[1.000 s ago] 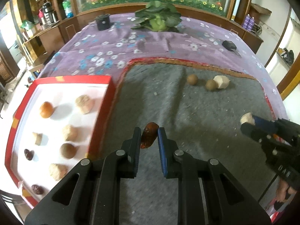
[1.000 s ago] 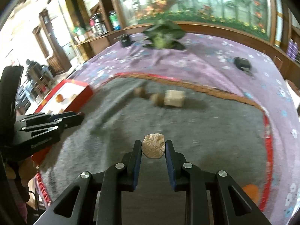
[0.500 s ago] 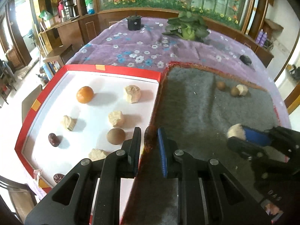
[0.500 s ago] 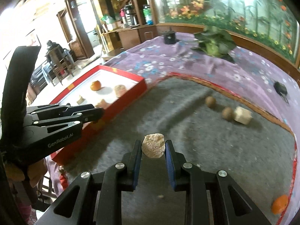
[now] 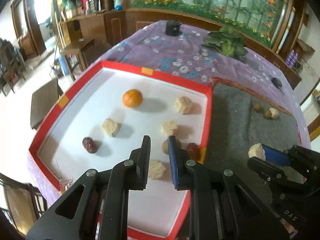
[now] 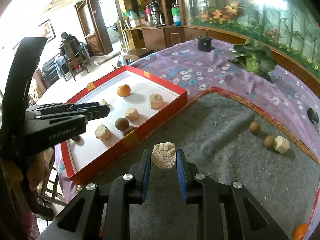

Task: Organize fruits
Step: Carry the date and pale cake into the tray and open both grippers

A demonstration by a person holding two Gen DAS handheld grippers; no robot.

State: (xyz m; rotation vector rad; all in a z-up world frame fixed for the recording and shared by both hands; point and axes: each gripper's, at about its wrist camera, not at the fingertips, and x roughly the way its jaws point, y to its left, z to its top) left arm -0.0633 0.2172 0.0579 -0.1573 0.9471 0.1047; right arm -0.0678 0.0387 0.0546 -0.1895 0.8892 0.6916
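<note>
Left wrist view: left gripper (image 5: 158,140) jaws apart and empty over the red tray (image 5: 208,118); a dark date (image 5: 193,149) lies just right of its blue finger. Right wrist view: right gripper (image 6: 163,155) clamps a pale fruit chunk (image 6: 164,157) above the grey mat (image 6: 230,160), tray to its left.

Room interior, daylit. A long glass tank (image 5: 210,2) with green plants and orange flowers spans the upper right of both views, set on a wooden base. Left of it stands a wooden sideboard (image 6: 160,34) carrying a thermos flask (image 6: 155,12) and bottles. A wooden doorway (image 6: 98,22) at upper left admits strong light, washing out the pale floor (image 5: 18,104). Dark wooden chairs (image 6: 72,58) stand at the left. A framed picture (image 6: 45,31) hangs on the white wall at far upper left.
</note>
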